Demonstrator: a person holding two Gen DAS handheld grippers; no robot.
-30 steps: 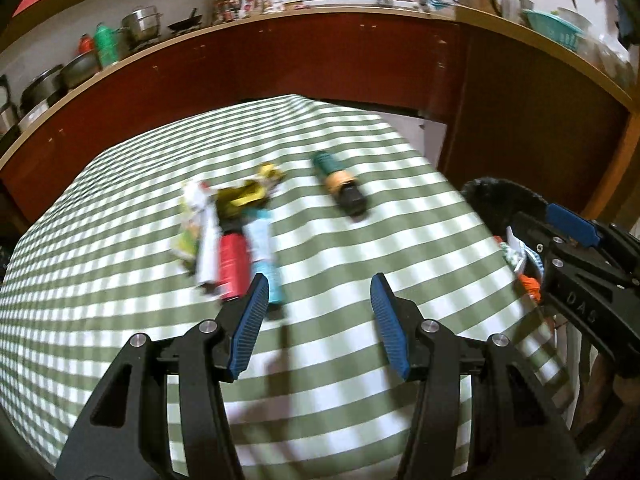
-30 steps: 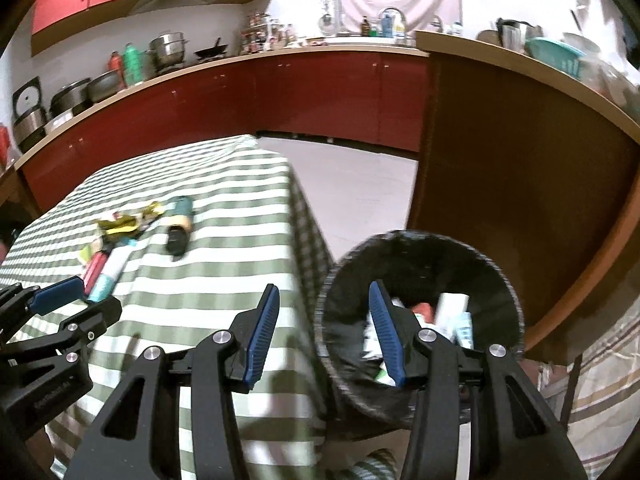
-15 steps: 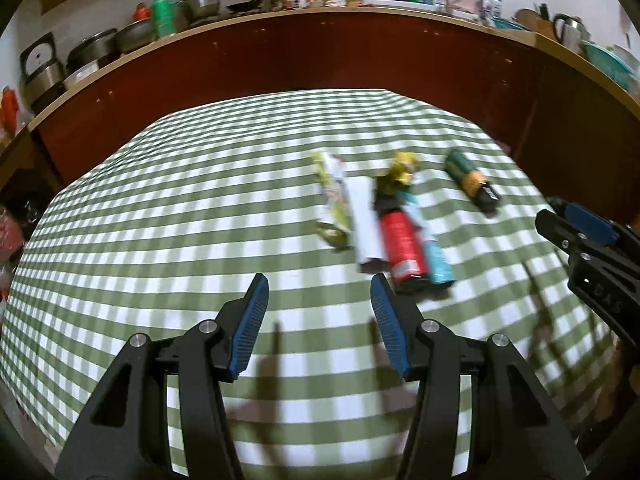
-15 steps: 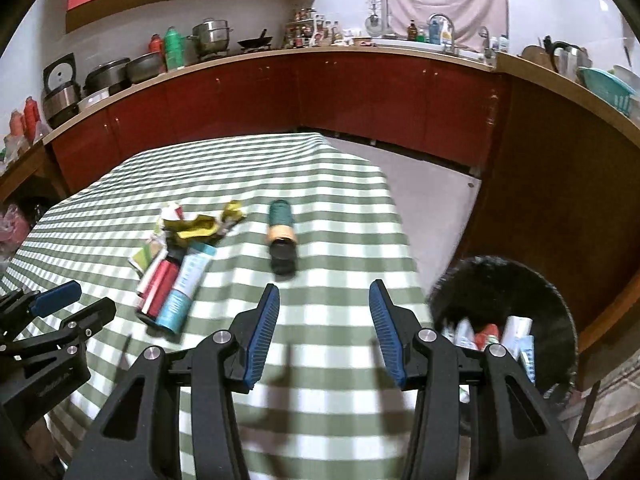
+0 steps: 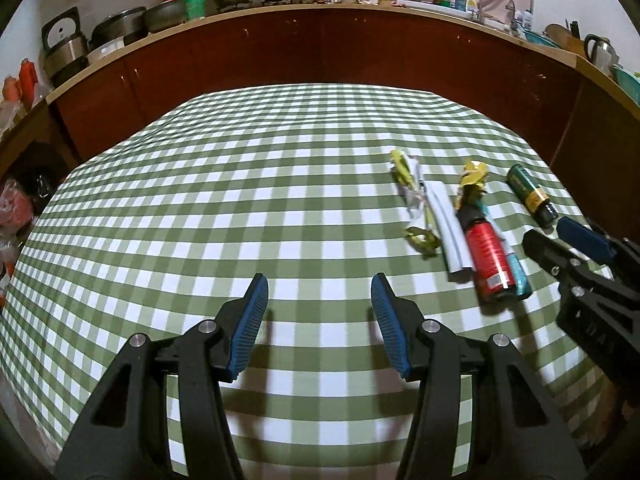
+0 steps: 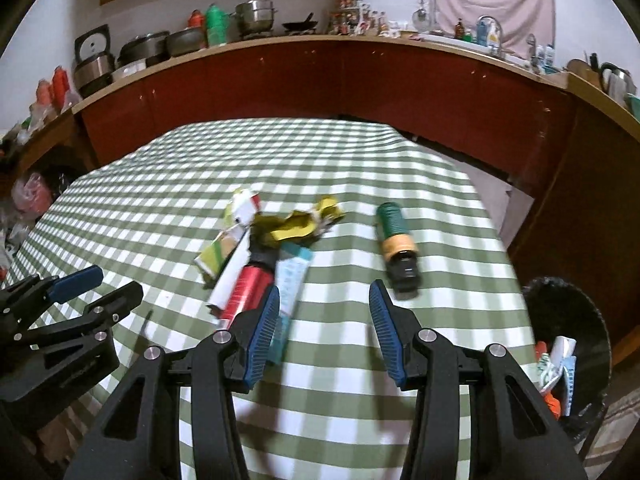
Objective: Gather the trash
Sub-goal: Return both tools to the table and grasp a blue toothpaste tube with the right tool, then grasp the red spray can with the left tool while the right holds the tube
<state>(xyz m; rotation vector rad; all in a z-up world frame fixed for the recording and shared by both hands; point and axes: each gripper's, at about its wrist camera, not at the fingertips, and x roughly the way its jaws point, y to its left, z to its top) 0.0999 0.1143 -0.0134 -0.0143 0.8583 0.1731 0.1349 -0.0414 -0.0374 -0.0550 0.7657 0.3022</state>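
Note:
Trash lies in a cluster on the green checked tablecloth [image 5: 200, 208]: a red can [image 5: 489, 256], a white tube [image 5: 450, 228], a teal tube [image 6: 290, 280], yellow wrappers [image 6: 298, 226] and, apart to the right, a green and orange bottle [image 6: 396, 240]. My left gripper [image 5: 318, 312] is open and empty over bare cloth, left of the cluster. My right gripper [image 6: 322, 320] is open and empty just in front of the red can [image 6: 244, 292] and the teal tube. A black trash bin [image 6: 568, 320] stands at the table's right side and holds several pieces.
Dark red kitchen cabinets [image 5: 320, 48] wrap around behind the table, with pots and bottles on the counter. The table's right edge [image 6: 508, 248] drops to the floor beside the bin. Bags [image 5: 16, 208] sit on the floor at the left.
Both grippers have swung left, away from the bin and back over the table. The right gripper now faces the trash cluster. The left gripper has moved left of it. Both stay open.

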